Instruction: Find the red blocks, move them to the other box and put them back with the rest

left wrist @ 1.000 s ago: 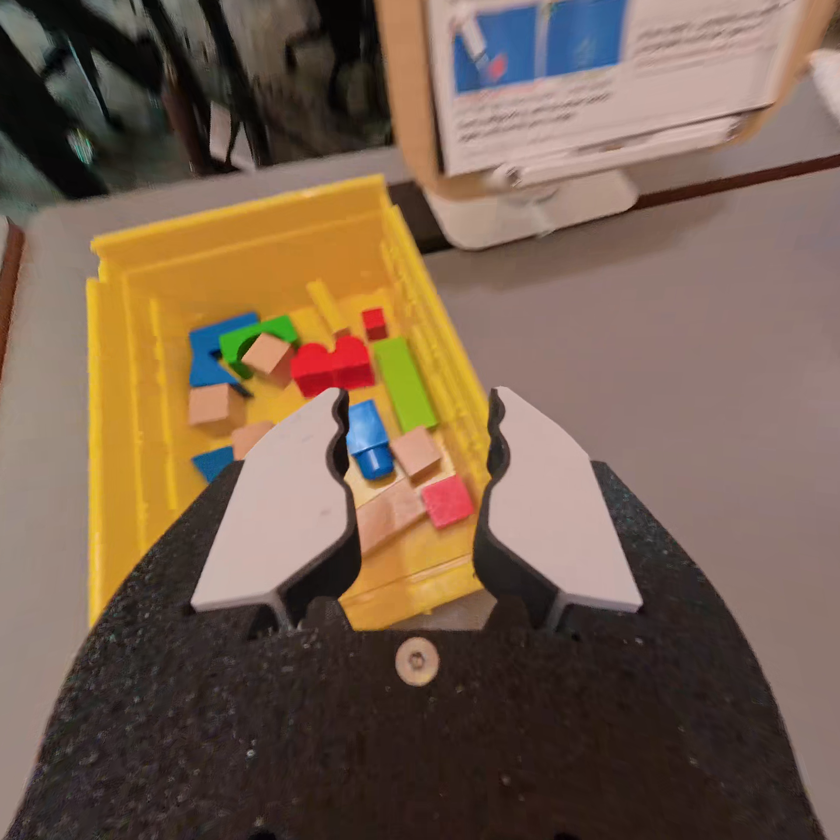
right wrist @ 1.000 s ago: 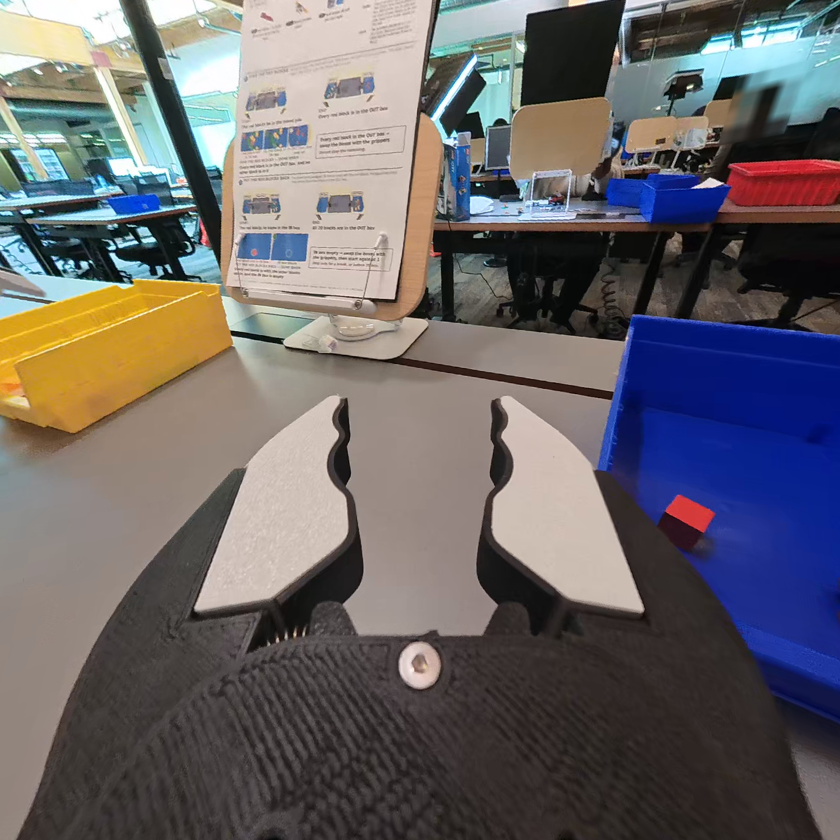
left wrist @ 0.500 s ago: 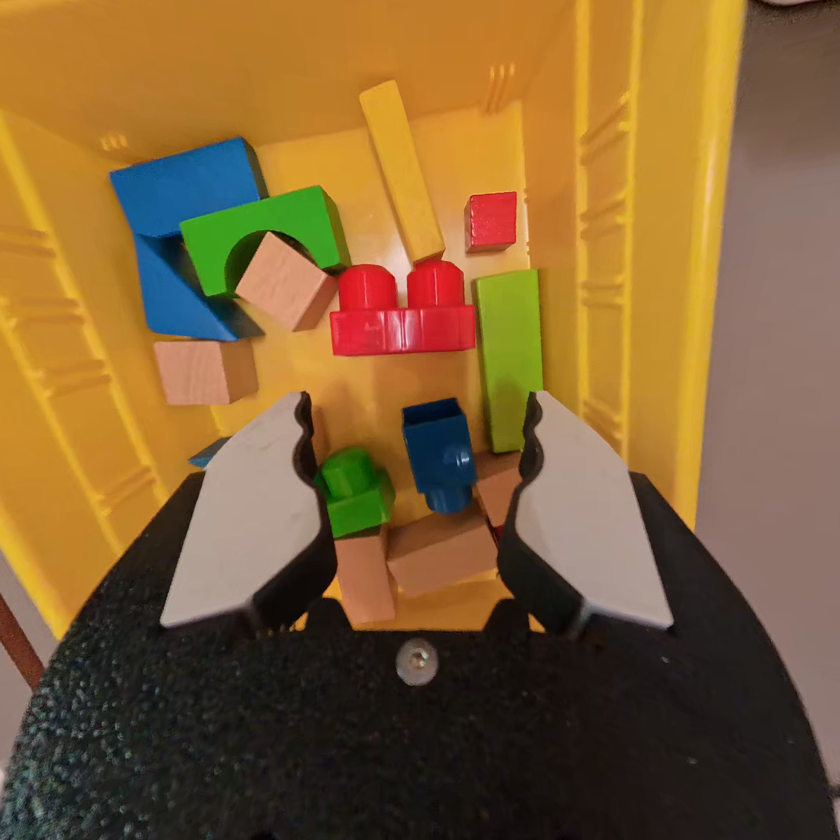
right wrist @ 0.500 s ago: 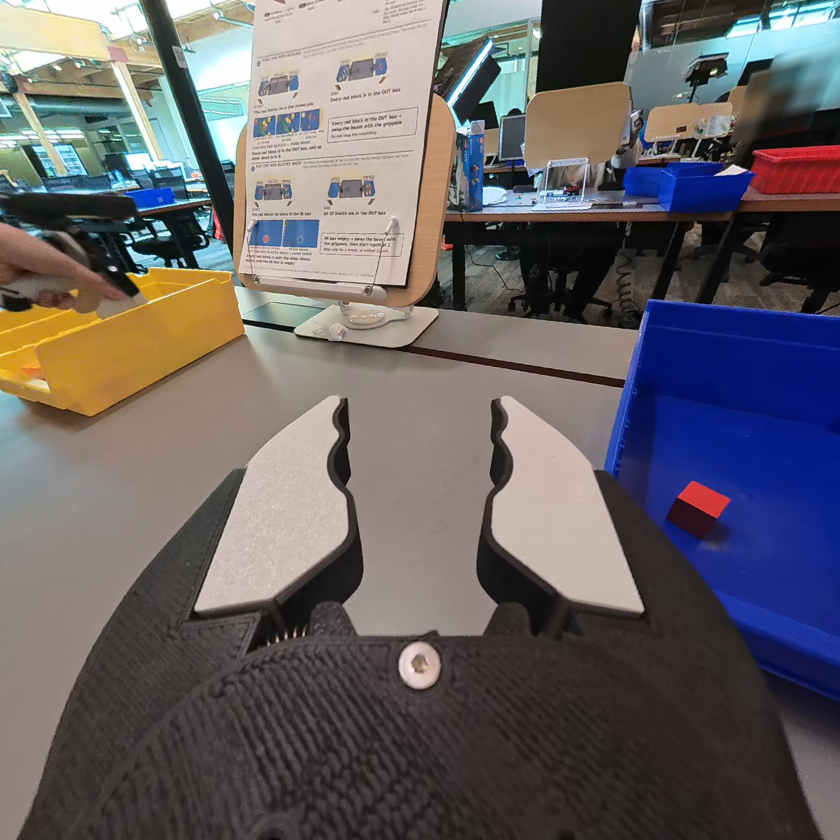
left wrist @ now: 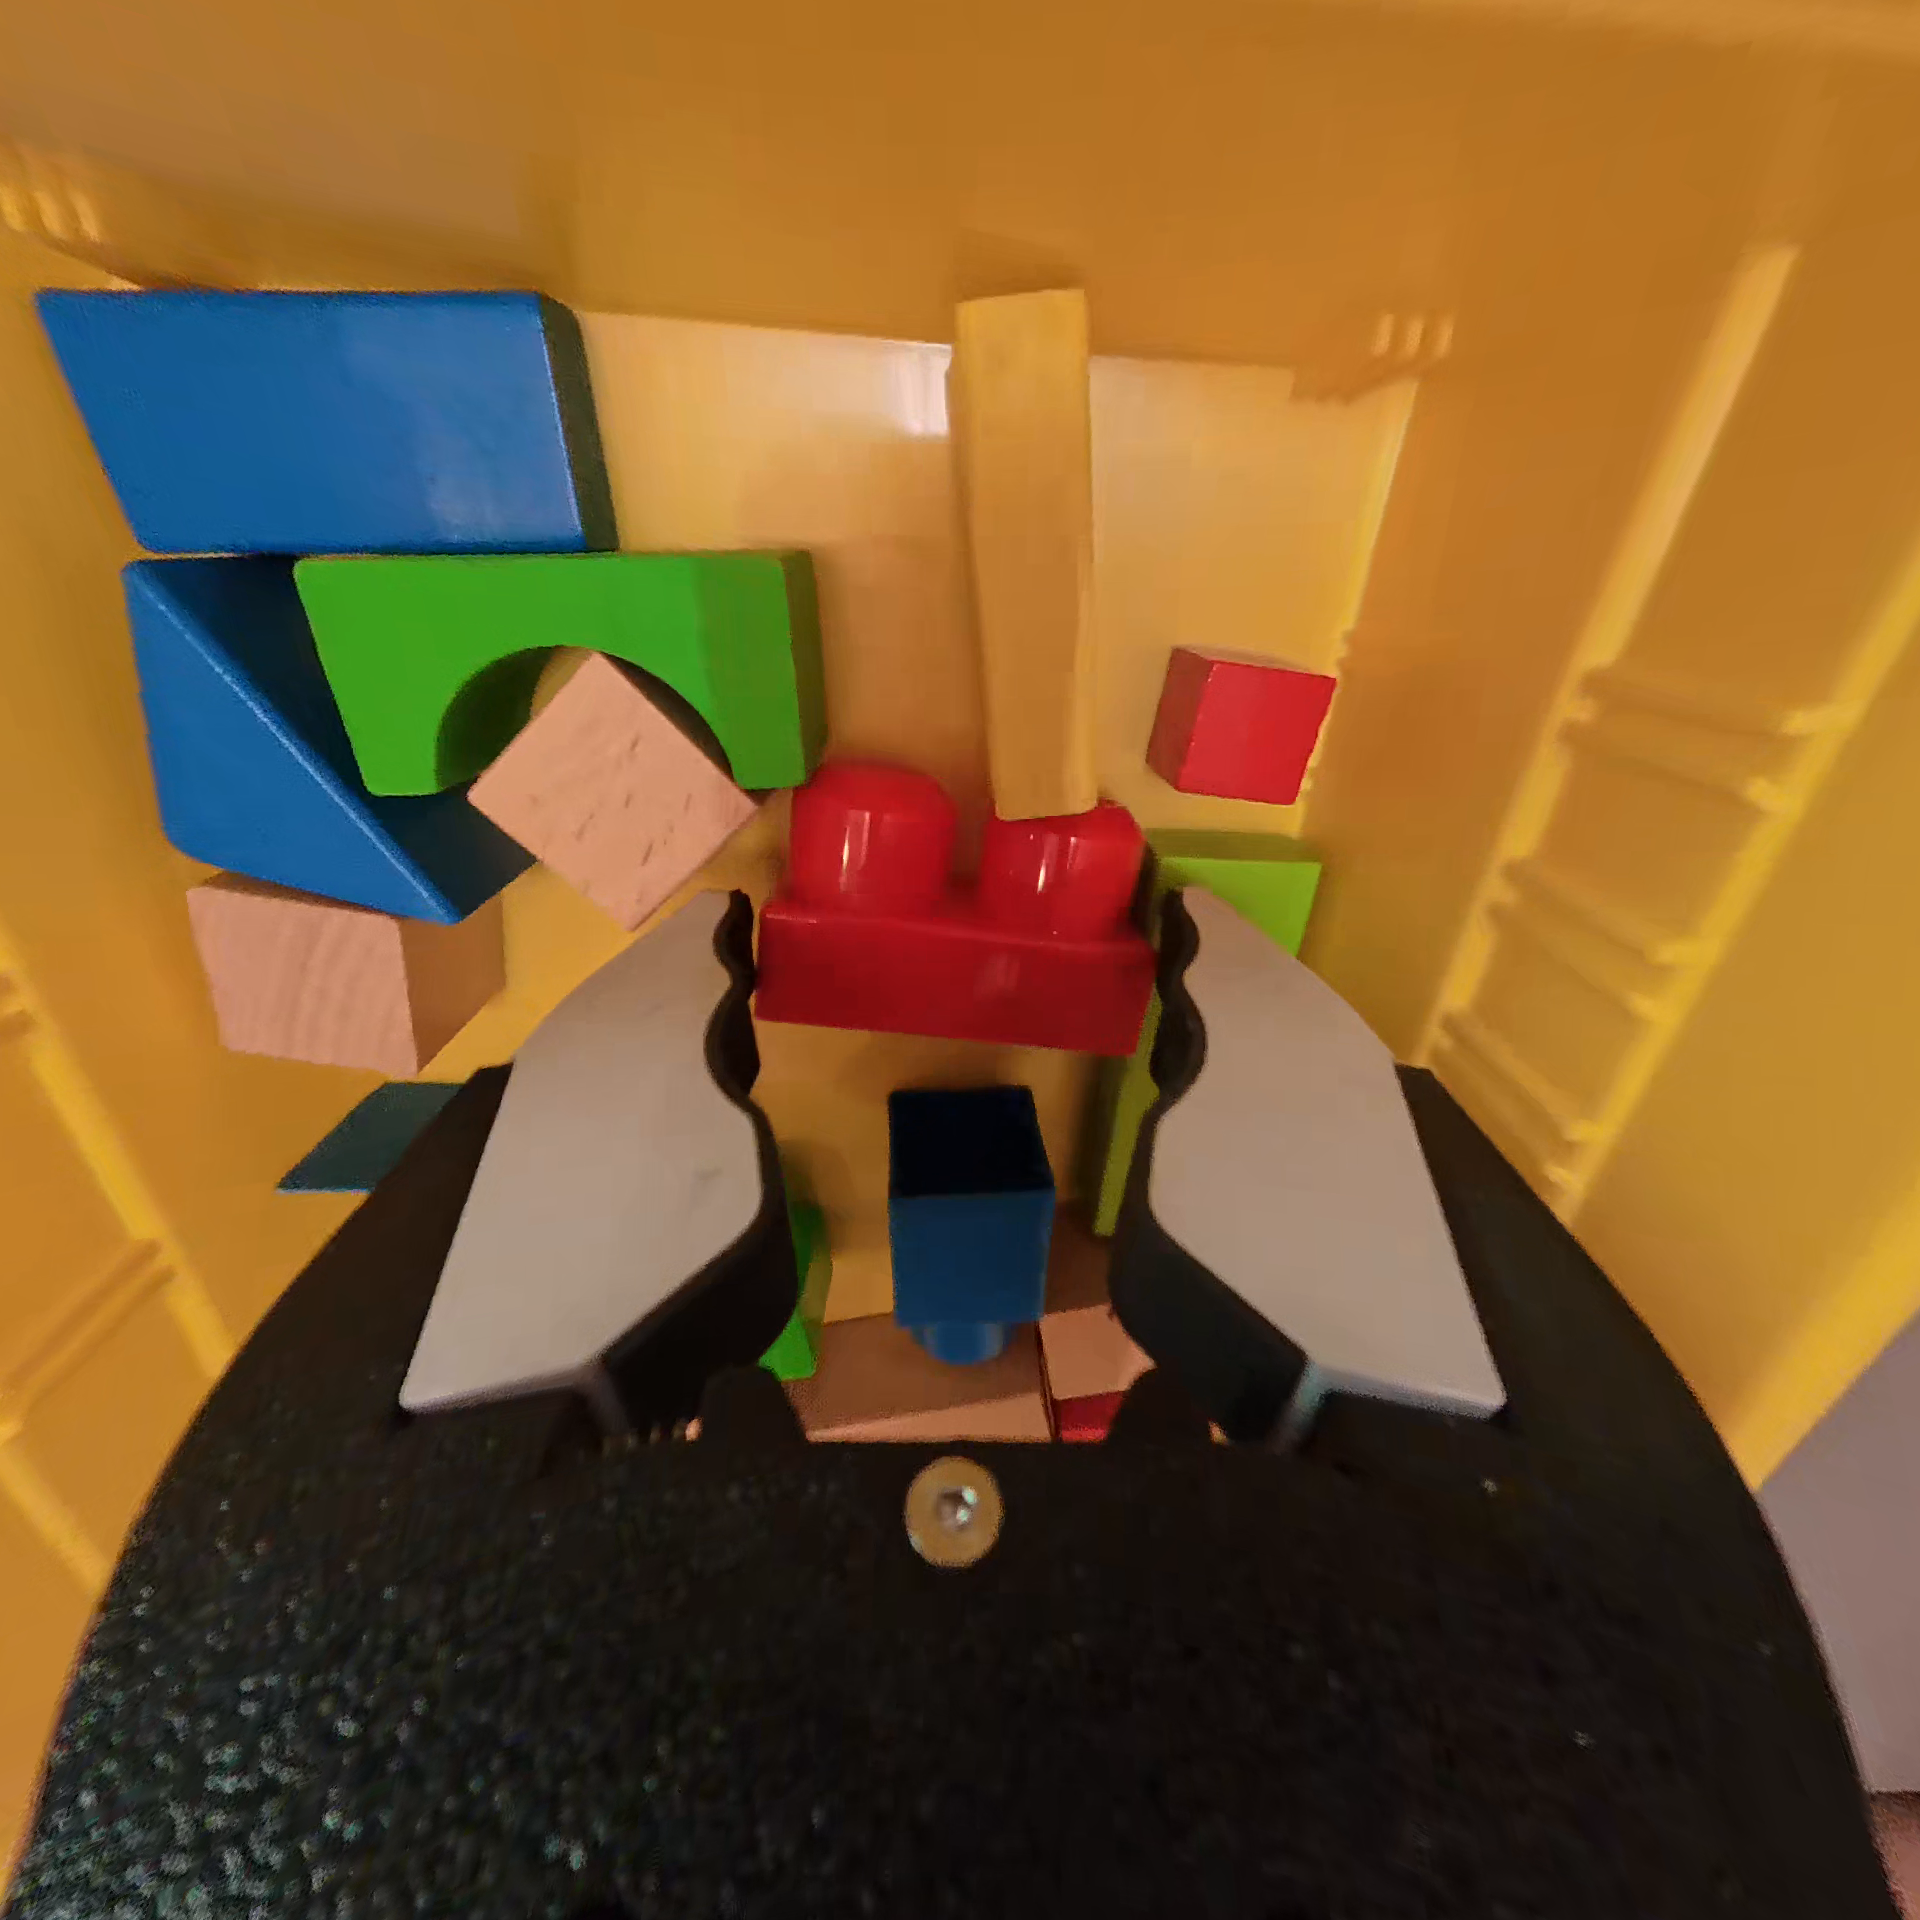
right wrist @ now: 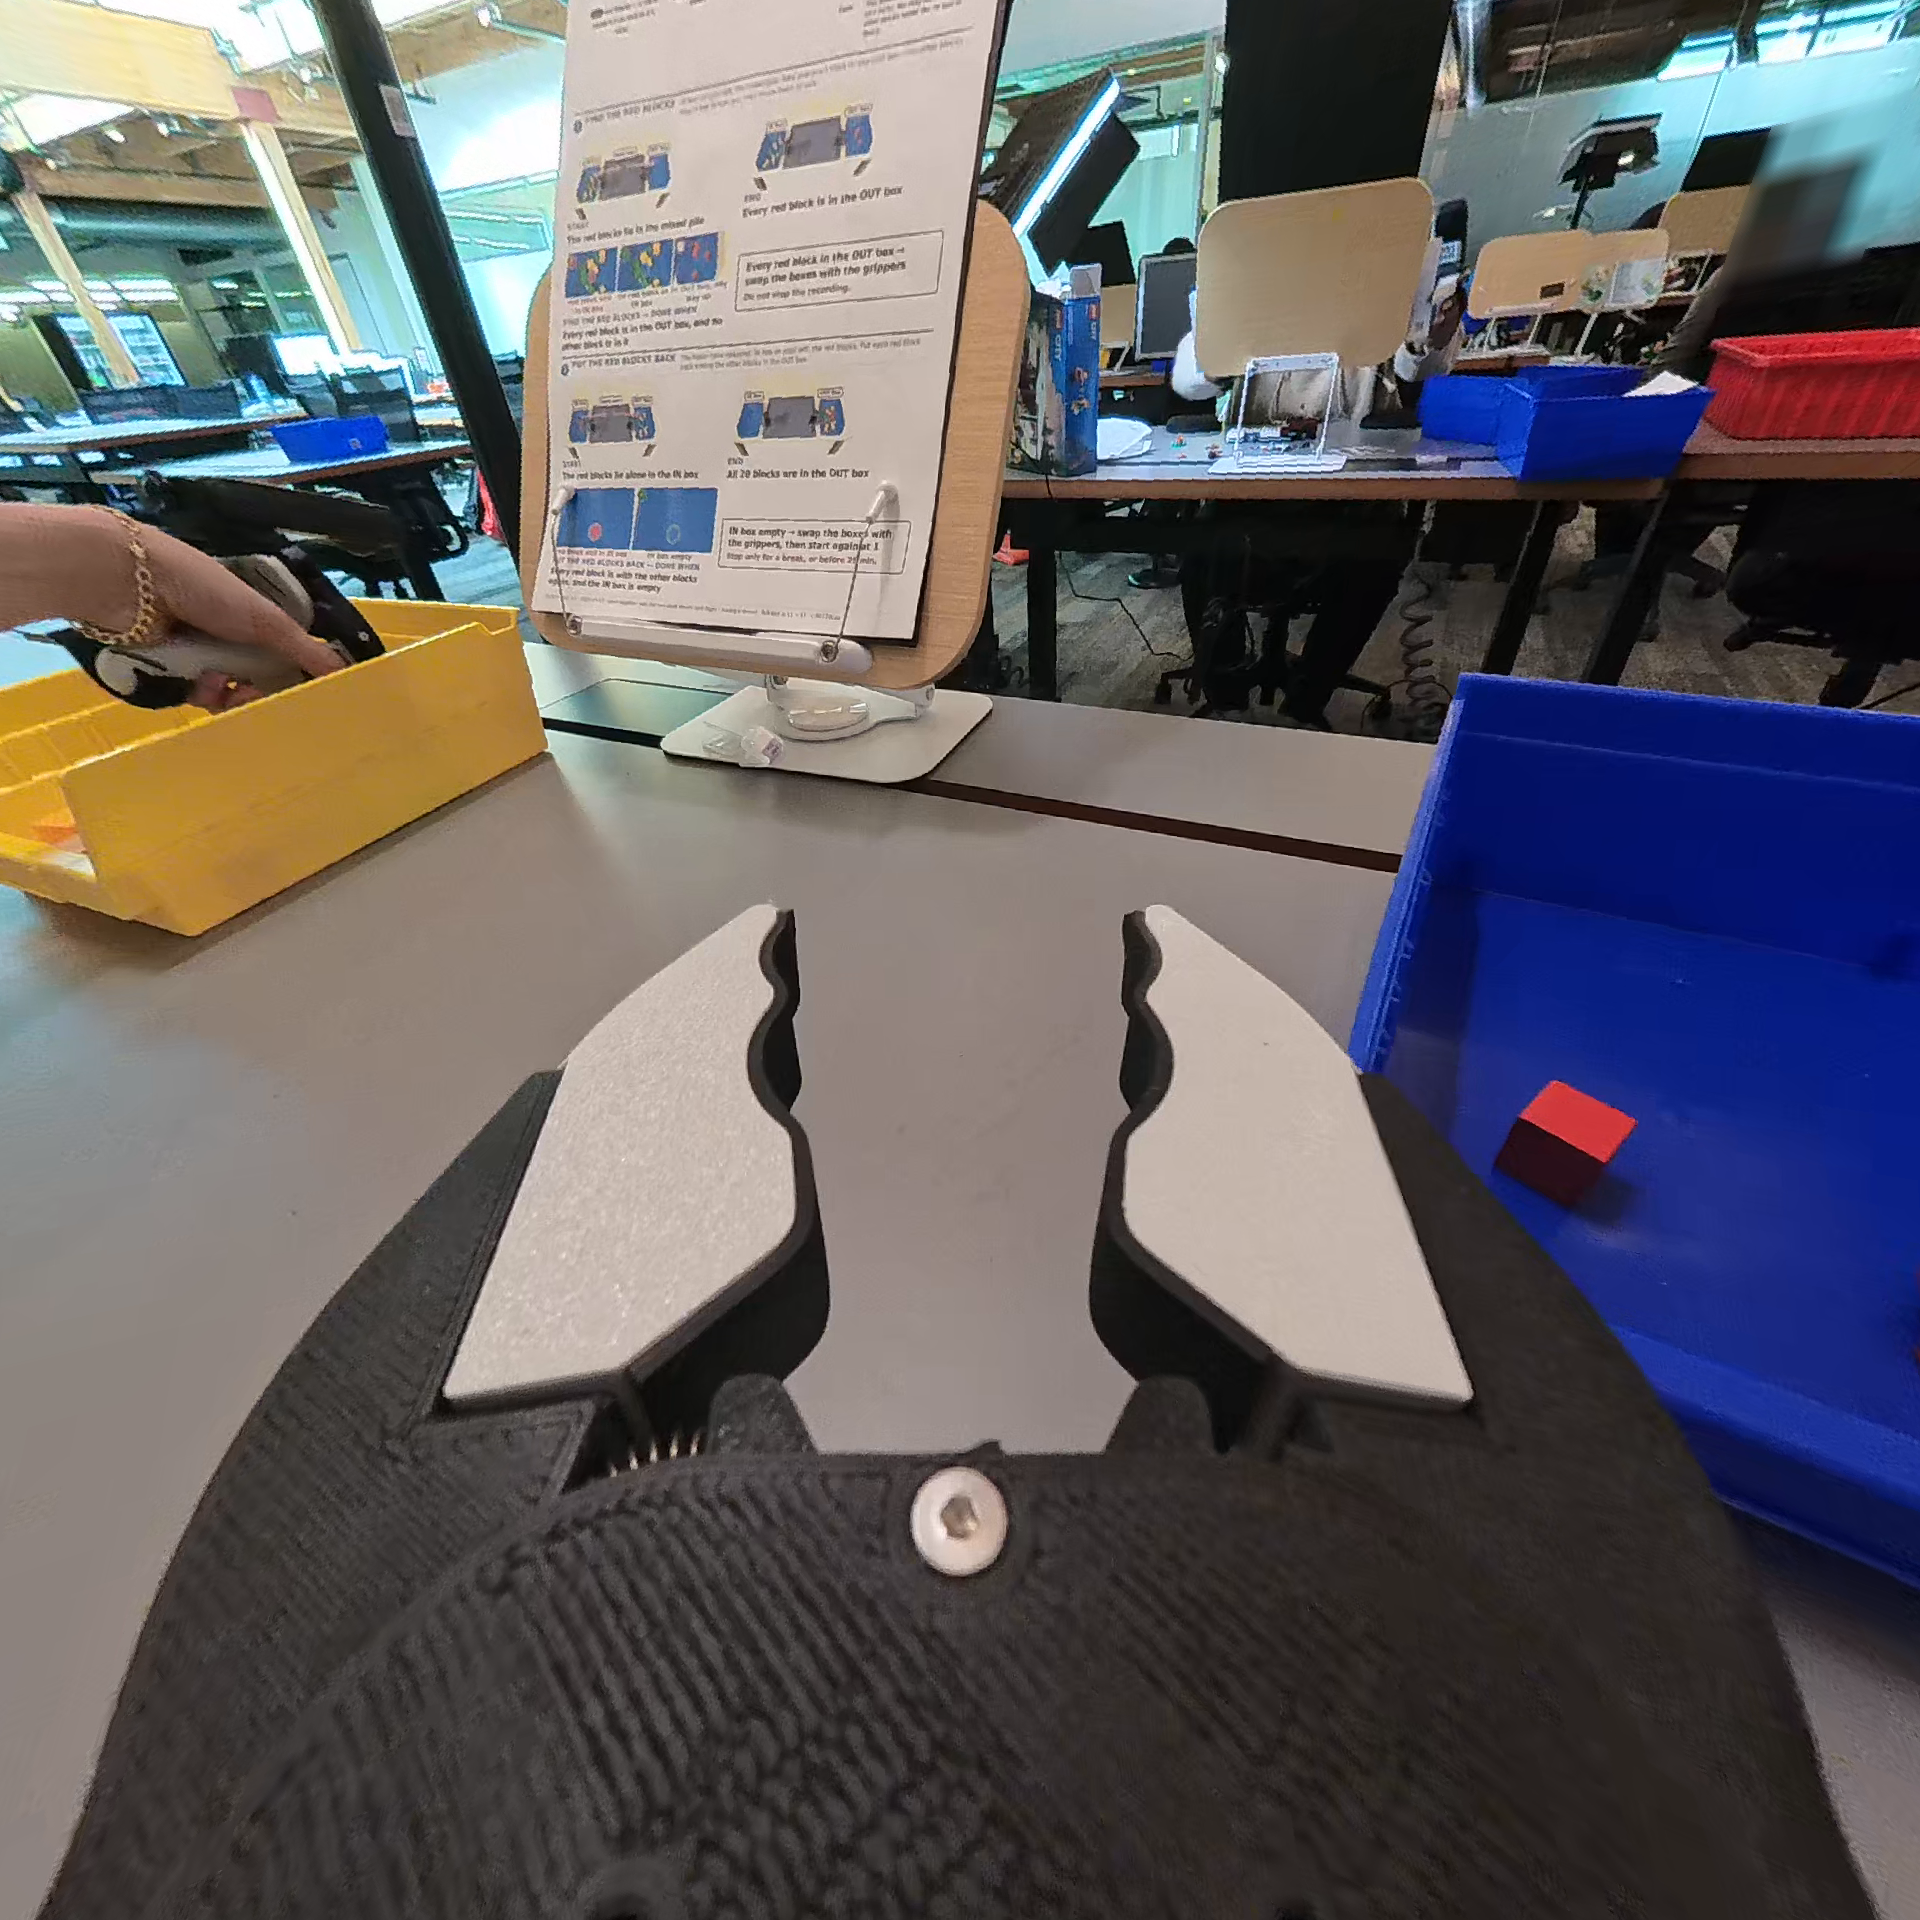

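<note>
Fingers of my left gripper [left wrist: 954, 935] stand wide at either end of the red brick [left wrist: 951, 982], seemingly touching, not yet clearly squeezing. It lies mid-bin in the yellow bin [left wrist: 1662, 623], a yellow bar [left wrist: 1023, 540] leaning on its studs. I judge it light, stiff, slick plastic; grip the flat ends. My right gripper [right wrist: 961, 987] hangs open, empty.
</note>
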A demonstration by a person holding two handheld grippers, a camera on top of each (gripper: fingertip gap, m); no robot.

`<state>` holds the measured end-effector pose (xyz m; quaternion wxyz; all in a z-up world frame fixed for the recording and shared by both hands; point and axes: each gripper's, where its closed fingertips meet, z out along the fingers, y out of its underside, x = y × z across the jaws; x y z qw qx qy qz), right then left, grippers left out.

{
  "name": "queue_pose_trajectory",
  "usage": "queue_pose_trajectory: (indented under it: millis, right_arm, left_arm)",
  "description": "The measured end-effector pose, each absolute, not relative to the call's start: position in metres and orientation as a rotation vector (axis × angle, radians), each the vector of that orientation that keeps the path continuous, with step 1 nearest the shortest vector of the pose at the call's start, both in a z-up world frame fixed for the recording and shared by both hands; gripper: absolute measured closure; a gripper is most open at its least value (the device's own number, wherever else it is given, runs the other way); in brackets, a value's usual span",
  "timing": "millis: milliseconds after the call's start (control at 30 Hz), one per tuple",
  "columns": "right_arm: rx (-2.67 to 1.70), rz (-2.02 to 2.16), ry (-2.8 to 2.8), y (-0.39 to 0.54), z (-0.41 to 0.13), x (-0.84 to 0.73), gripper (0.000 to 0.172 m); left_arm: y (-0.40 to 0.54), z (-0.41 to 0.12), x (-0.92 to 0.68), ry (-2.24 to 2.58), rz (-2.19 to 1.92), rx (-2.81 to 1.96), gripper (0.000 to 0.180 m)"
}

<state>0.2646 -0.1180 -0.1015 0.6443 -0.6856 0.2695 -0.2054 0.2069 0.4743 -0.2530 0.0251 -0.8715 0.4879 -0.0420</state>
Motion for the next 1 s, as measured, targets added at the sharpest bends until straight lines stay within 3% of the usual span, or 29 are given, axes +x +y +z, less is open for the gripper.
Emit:
queue_pose_trajectory:
  millis: [667, 800, 1000]
  right_arm:
    - [-1.584, -0.425, 0.615, -0.112, -0.11, 0.264, 0.111]
    - [-1.581, -0.411, 0.625, -0.114, -0.111, 0.264, 0.111]
    - [-1.523, -0.297, 0.61, -0.098, -0.108, 0.258, 0.105]
  left_arm:
    - [0.476, -0.253, 0.189, 1.595, -0.123, -2.676, 0.105]
    - [0.484, -0.21, 0.202, 1.618, -0.356, -2.482, 0.105]
    - [0.446, -0.092, 0.212, 1.672, -0.95, -1.85, 0.105]
